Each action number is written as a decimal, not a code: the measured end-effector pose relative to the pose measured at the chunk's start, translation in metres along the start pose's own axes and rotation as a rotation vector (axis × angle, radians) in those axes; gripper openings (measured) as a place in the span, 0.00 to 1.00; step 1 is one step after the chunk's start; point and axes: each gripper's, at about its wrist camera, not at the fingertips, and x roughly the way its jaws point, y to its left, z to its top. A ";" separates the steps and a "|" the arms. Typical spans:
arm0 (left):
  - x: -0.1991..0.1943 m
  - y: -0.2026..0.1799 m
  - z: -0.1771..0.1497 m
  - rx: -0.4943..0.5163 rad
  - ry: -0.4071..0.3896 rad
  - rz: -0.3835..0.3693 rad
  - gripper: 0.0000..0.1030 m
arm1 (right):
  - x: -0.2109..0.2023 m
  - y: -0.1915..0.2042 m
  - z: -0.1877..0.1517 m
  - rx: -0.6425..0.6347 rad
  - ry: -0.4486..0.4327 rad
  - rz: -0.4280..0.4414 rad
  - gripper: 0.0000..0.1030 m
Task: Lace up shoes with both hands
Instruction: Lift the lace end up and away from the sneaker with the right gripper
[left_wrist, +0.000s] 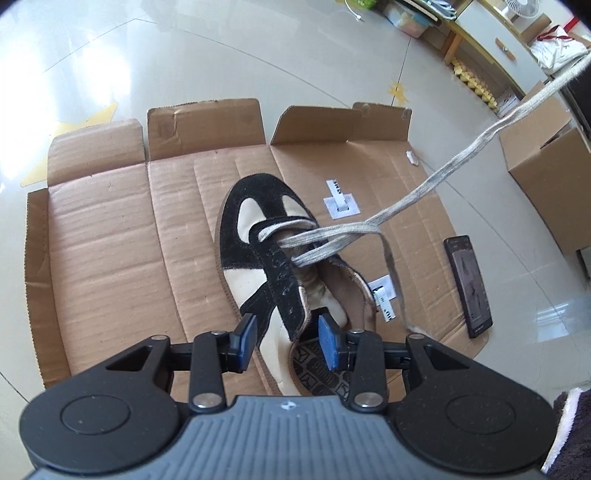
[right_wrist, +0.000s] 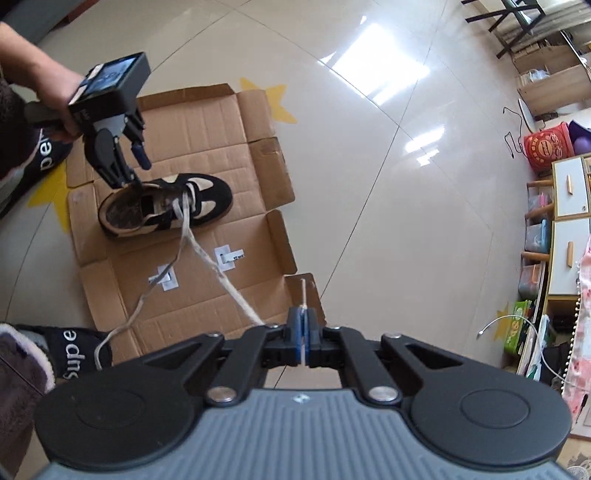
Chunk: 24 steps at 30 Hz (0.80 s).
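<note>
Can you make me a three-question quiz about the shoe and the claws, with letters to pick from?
1. Where does the shoe sit?
A on flattened cardboard
B on a chair
C inside a closed box

2. What colours is the shoe?
A red and white
B black and cream
C all blue

3. What is the right claw doing?
A standing wide open
B pinching the shoe's heel
C shut on the shoelace

Answers:
1 A, the shoe rests on the opened-out cardboard on the floor.
2 B, black suede panels lie over cream ones.
3 C, its blue pads are pressed together with the lace end between them, and the lace runs taut back to the shoe.
</note>
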 end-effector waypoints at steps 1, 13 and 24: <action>-0.002 0.000 0.000 -0.003 -0.007 -0.005 0.36 | -0.001 0.002 0.002 -0.009 0.005 0.000 0.01; -0.013 0.003 -0.003 -0.020 -0.033 -0.036 0.36 | -0.005 0.016 0.027 -0.075 0.031 0.011 0.01; -0.013 -0.003 -0.007 0.011 -0.059 -0.033 0.36 | 0.034 0.028 0.042 -0.061 -0.031 0.080 0.01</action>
